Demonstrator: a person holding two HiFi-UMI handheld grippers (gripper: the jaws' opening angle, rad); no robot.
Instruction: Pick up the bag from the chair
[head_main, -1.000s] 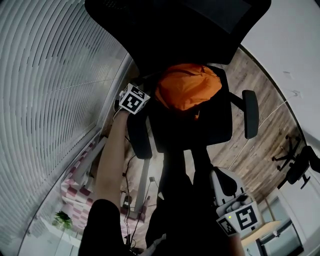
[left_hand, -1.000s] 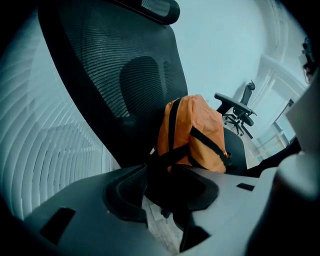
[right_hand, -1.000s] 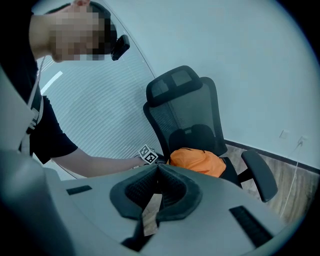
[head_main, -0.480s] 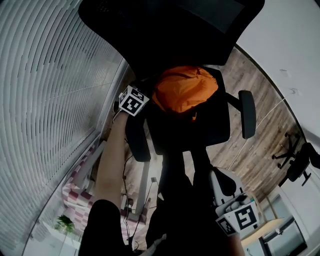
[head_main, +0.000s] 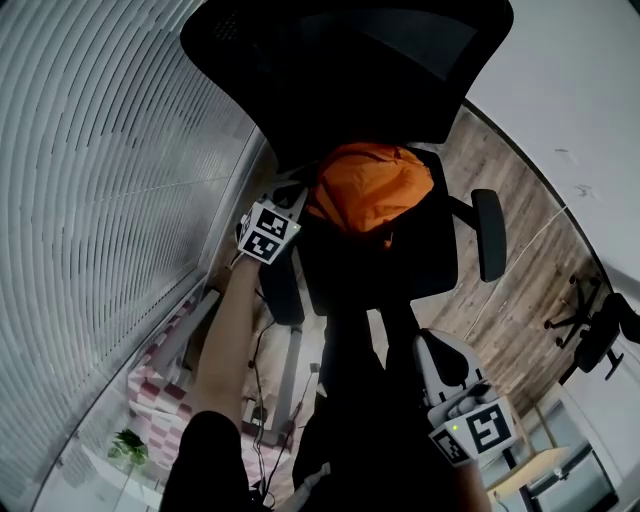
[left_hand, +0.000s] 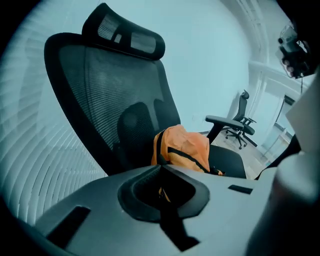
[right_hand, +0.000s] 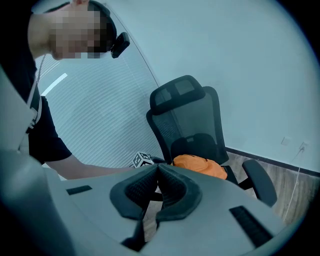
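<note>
An orange bag (head_main: 370, 185) with black straps lies on the seat of a black mesh office chair (head_main: 400, 260), against the backrest. My left gripper (head_main: 296, 198) reaches in over the chair's left armrest, tips at the bag's left edge. In the left gripper view its jaws (left_hand: 160, 169) meet at the tips just below the bag (left_hand: 182, 150); I cannot tell whether a strap is caught between them. My right gripper (head_main: 437, 345) hangs back by the person's legs, shut and empty, and the bag (right_hand: 200, 166) shows beyond its tips (right_hand: 157, 167).
Window blinds (head_main: 90, 180) run along the left. The chair's armrests (head_main: 488, 235) stick out on both sides. A second office chair (head_main: 595, 335) stands on the wood floor at the right. A pink checked thing (head_main: 150, 400) and a small plant (head_main: 125, 440) lie lower left.
My left gripper has drawn back a little towards the person, away from the bag. The right gripper has stayed where it was.
</note>
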